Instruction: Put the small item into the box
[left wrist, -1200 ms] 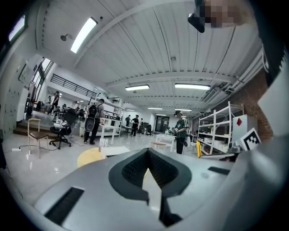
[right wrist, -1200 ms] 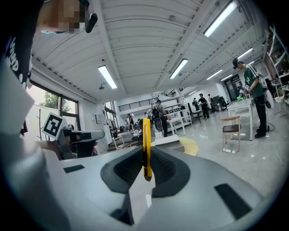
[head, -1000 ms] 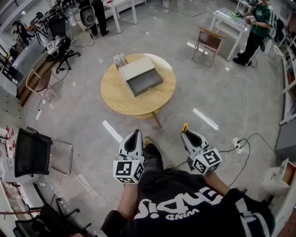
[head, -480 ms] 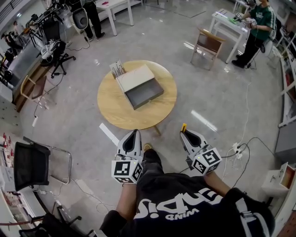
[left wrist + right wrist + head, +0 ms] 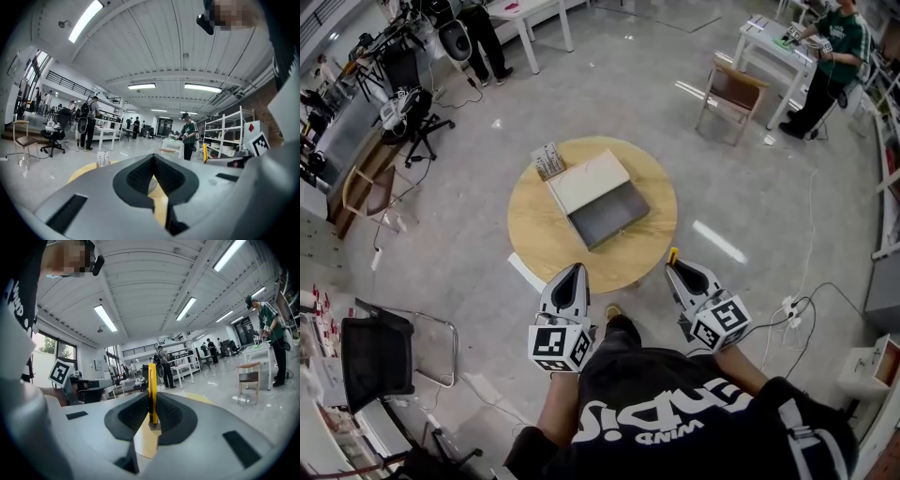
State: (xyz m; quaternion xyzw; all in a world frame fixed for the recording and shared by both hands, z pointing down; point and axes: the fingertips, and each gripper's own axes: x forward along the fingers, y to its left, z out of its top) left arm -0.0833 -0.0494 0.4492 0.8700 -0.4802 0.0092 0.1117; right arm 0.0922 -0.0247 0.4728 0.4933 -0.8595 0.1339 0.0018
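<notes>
Pinching a slim yellow cutter (image 5: 152, 390), likely light, stiff and slick, by its lower end in right gripper (image 5: 674, 269) fingers; left gripper (image 5: 573, 272) fingers together, empty.

We see a round wooden table (image 5: 532, 230) on the grey floor, a brown chair (image 5: 733, 87) beyond it, a person in green (image 5: 832, 39) at a white desk (image 5: 768, 37), and a black chair (image 5: 367, 361) on our left.

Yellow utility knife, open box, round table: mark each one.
yellow utility knife (image 5: 152, 390), right gripper view, middle of body
open box (image 5: 609, 216), head view, grey inside floor
round table (image 5: 542, 234), head view, bare wooden top
</notes>
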